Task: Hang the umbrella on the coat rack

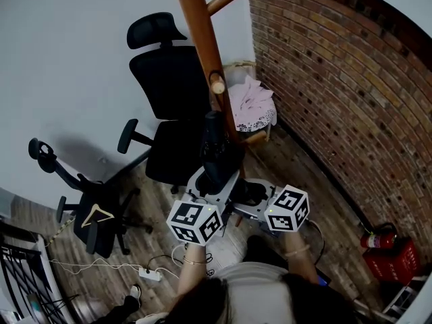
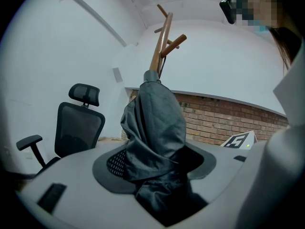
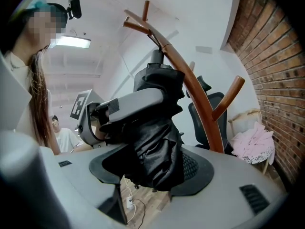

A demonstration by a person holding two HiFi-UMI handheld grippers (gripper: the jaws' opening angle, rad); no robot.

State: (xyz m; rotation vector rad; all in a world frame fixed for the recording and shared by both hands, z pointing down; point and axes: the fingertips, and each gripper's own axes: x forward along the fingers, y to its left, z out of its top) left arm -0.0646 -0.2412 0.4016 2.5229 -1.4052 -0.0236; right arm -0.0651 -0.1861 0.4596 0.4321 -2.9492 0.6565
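A folded black umbrella (image 1: 214,147) stands upright, close in front of the brown wooden coat rack (image 1: 201,39), just below a short peg (image 1: 217,85). My left gripper (image 1: 210,182) and right gripper (image 1: 244,192) both grip its lower part from opposite sides. In the left gripper view the crumpled umbrella fabric (image 2: 155,128) fills the left gripper (image 2: 159,175), with the coat rack (image 2: 161,44) rising behind. In the right gripper view the umbrella (image 3: 155,142) sits in the right gripper (image 3: 152,171), and the curved rack (image 3: 190,80) stands just behind it.
A black office chair (image 1: 169,93) stands left of the rack, and a second chair (image 1: 94,208) with a hanger on it is further left. A pink cloth (image 1: 251,103) lies on a small stool by the brick wall (image 1: 337,79). A fire extinguisher (image 1: 378,238) and a power strip (image 1: 150,273) are on the floor.
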